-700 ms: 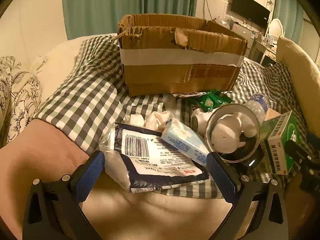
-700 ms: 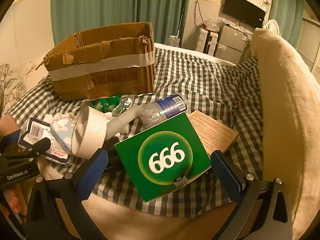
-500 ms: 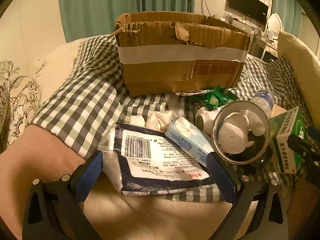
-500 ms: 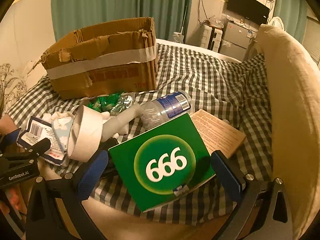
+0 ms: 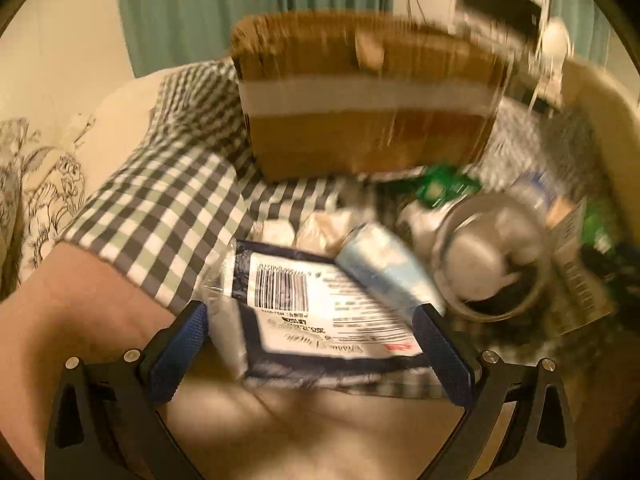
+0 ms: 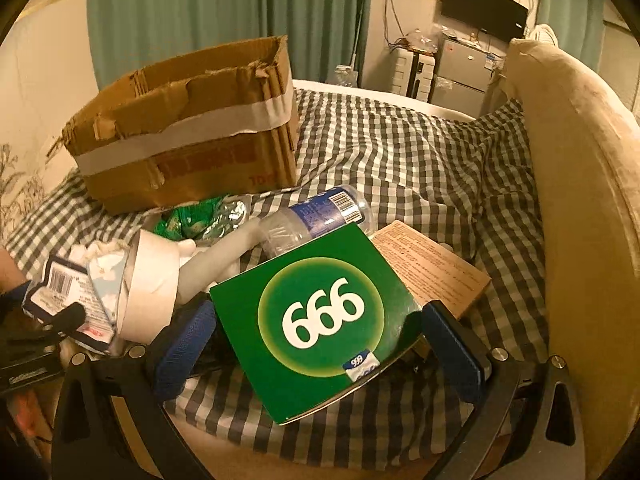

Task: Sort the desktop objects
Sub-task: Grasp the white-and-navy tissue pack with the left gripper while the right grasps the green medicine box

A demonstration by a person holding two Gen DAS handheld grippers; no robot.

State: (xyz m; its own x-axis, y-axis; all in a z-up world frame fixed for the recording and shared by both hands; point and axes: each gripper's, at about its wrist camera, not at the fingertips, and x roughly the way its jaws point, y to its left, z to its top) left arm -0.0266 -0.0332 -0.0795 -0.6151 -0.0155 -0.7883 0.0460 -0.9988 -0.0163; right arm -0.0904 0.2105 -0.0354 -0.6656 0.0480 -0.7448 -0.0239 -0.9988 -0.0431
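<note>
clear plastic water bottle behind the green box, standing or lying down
Lying down: the clear plastic water bottle with a blue label rests on its side on the checked cloth.

Probably bedroom: checked bedding, curtains.

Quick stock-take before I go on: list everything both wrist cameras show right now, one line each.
cardboard box: 1, brown with white tape, back of cloth
checked cloth: 1, dark and white, under everything
green box: 1, marked 999, between right fingers
tan box: 1, behind green box
plastic bottle: 1, clear, blue label, lying down
tape roll: 1, white
barcoded packet: 1, navy and white, between left fingers
green wrappers: several, by cardboard box
left gripper: open
right gripper: open
</note>
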